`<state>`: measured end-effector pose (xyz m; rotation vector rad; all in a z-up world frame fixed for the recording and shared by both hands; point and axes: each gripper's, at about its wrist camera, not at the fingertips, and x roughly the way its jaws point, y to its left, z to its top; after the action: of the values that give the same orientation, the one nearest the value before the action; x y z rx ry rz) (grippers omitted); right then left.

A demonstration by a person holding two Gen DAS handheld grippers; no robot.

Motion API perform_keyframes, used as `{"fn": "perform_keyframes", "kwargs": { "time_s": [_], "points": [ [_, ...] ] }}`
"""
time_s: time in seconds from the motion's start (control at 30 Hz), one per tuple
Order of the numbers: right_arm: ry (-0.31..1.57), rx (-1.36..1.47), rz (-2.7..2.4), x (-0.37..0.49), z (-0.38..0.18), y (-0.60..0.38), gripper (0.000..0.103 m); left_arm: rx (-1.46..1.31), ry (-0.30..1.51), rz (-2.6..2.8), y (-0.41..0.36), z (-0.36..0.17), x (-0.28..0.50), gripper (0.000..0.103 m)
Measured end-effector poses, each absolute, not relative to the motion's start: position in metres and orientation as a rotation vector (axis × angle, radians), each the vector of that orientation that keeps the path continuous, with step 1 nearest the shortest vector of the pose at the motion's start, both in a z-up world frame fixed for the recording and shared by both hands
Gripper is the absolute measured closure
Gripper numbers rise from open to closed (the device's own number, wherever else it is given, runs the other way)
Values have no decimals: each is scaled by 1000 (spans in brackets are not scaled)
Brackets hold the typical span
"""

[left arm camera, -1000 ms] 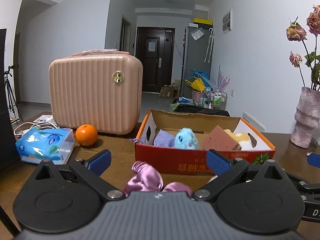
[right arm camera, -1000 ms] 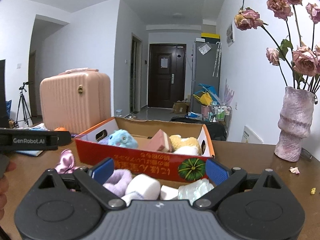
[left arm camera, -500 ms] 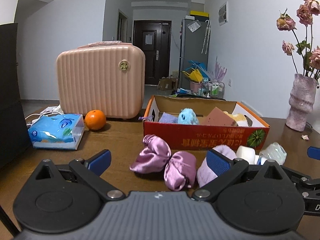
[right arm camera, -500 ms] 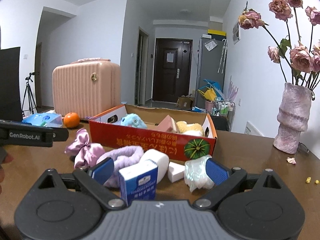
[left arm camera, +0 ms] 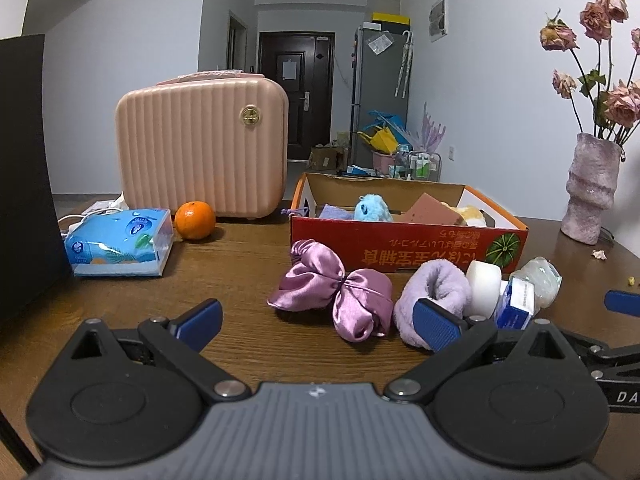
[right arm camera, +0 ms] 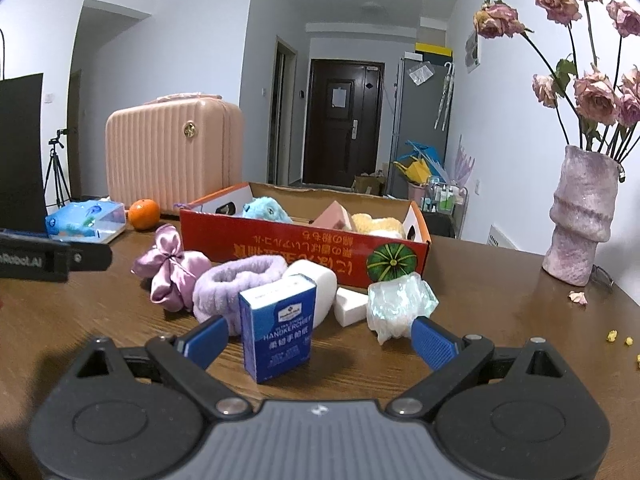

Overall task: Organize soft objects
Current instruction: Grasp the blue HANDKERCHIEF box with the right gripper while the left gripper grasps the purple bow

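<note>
A red cardboard box (left arm camera: 404, 255) (right arm camera: 304, 250) holds a blue plush, a pink sponge and a yellow plush. In front of it on the table lie a purple satin bow (left arm camera: 332, 288) (right arm camera: 170, 270), a lilac fluffy headband (left arm camera: 434, 292) (right arm camera: 236, 280), a white roll (right arm camera: 318, 288), a blue handkerchief pack (right arm camera: 278, 326) and a crumpled clear bag (right arm camera: 400, 306). My left gripper (left arm camera: 316, 324) is open and empty, short of the bow. My right gripper (right arm camera: 316, 338) is open, with the handkerchief pack standing between its fingertips, untouched.
A pink ribbed case (left arm camera: 204, 144) stands at the back left with an orange (left arm camera: 195, 220) and a blue tissue pack (left arm camera: 120, 242) in front. A pink vase (right arm camera: 582, 216) of dried roses stands at the right. A black panel (left arm camera: 20, 168) is at the far left.
Both grippers have pulled back from the box and risen, so the bow, headband and handkerchief pack now show in full. Both stay open and empty.
</note>
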<state>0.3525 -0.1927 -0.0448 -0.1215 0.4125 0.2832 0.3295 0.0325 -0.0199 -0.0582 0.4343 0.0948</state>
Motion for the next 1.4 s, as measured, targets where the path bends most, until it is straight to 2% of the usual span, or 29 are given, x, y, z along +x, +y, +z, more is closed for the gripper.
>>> {"fn": "perform_keyframes", "kwargs": {
  "time_s": [0.43, 0.7, 0.8, 0.83, 0.9, 0.93, 1.13, 1.4],
  "points": [
    [442, -192, 315, 378, -63, -174, 8, -88, 464, 84, 41, -26, 337, 0],
    [492, -206, 333, 409, -73, -165, 22, -81, 466, 104, 47, -27, 341, 0],
    [521, -203, 348, 420, -77, -164, 25, -88, 465, 109, 53, -27, 342, 0],
    [531, -200, 357, 424, -78, -164, 26, -90, 466, 111, 54, -28, 342, 0],
    [547, -195, 377, 428, -79, -162, 46, -92, 470, 112, 56, -28, 343, 0],
    [555, -191, 387, 430, -79, -162, 51, -92, 472, 113, 56, -29, 343, 0],
    [549, -194, 392, 428, -79, -161, 54, -92, 480, 113, 57, -30, 345, 0],
    [454, -185, 343, 413, -70, -165, 54, -88, 480, 114, 57, -31, 345, 0]
  ]
}}
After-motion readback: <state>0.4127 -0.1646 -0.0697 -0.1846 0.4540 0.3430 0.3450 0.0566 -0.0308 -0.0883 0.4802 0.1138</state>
